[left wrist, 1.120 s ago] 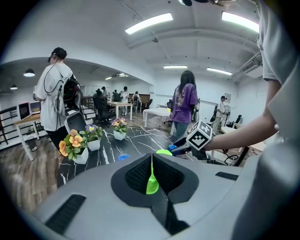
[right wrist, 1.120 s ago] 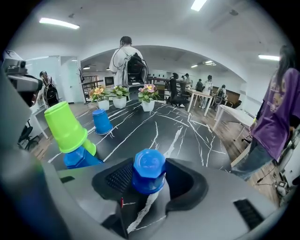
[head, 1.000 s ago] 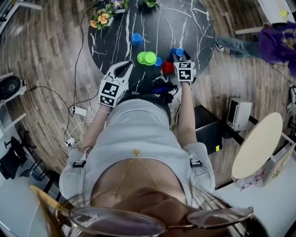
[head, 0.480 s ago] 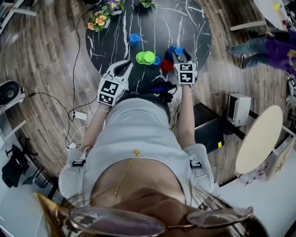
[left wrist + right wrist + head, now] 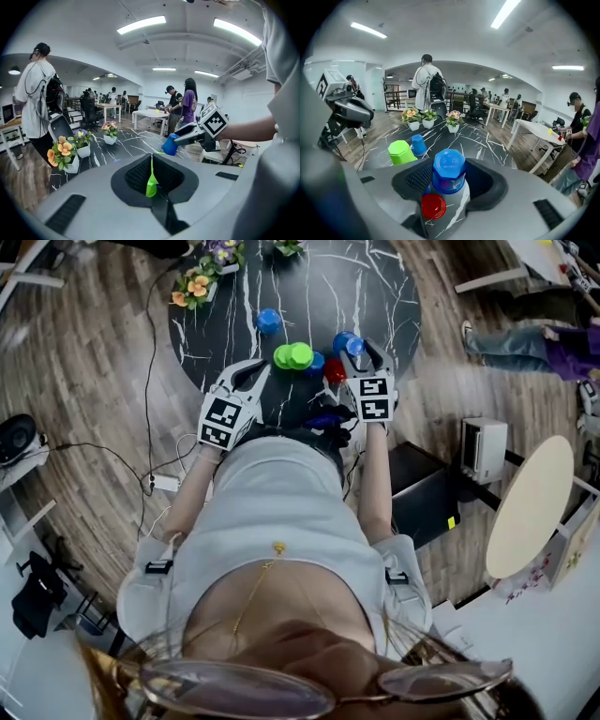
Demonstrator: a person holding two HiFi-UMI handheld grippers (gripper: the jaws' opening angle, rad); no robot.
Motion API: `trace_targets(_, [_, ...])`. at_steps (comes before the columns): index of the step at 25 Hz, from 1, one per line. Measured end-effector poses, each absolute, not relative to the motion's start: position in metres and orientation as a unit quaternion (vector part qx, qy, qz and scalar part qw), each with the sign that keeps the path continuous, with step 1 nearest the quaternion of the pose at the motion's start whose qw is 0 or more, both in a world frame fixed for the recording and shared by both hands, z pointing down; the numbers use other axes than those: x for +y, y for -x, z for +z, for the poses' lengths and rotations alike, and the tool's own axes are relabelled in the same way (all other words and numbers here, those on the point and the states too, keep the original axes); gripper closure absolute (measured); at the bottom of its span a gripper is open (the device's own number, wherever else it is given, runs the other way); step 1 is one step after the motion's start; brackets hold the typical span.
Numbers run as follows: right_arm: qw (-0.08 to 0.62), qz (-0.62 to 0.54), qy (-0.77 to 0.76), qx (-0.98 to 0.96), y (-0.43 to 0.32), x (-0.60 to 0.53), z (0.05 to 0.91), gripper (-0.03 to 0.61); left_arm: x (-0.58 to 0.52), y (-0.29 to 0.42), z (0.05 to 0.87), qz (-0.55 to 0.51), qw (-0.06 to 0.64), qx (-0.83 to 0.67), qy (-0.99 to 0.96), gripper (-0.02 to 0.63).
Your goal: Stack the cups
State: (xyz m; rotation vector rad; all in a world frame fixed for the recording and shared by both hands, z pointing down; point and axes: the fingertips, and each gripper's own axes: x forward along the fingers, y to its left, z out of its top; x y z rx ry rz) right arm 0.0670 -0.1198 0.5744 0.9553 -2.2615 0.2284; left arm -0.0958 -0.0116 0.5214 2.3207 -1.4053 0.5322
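Observation:
My right gripper (image 5: pixel 362 346) is shut on an upturned blue cup (image 5: pixel 449 165) and holds it above the black marble table (image 5: pixel 319 287). A red cup (image 5: pixel 433 206) stands just below it, near the table's front edge. Left of these stand a green stack (image 5: pixel 293 355) and a small blue cup (image 5: pixel 317 363). Another blue cup (image 5: pixel 269 321) stands farther back. My left gripper (image 5: pixel 251 371) hovers shut and empty at the front left; a sliver of green shows past its jaws in the left gripper view. That view also shows the lifted blue cup (image 5: pixel 169 145).
Potted flowers (image 5: pixel 192 285) line the table's far left rim, with more pots (image 5: pixel 221 249) at the back. Cables and a power strip (image 5: pixel 161 483) lie on the wood floor to the left. People stand and sit around white tables in the background.
The right gripper with the blue cup has edged slightly left, now partly covering the red cup in the head view. The left gripper has stayed put.

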Motion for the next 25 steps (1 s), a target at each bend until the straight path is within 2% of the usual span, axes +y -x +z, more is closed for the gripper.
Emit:
trace_targets(11, [0.34, 0.099, -0.354, -0.865, -0.051, -0.085, 0.567, 0.36, -0.016, 0.099, 0.521, 0.193, 0.183, -0.476, -0.838, 0.578])
trace_targets(25, [0.389, 0.117, -0.335, -0.85, -0.043, -0.062, 0.591, 0.357, -0.016, 0.108, 0.525, 0.201, 0.181, -0.458, -0.847, 0.578])
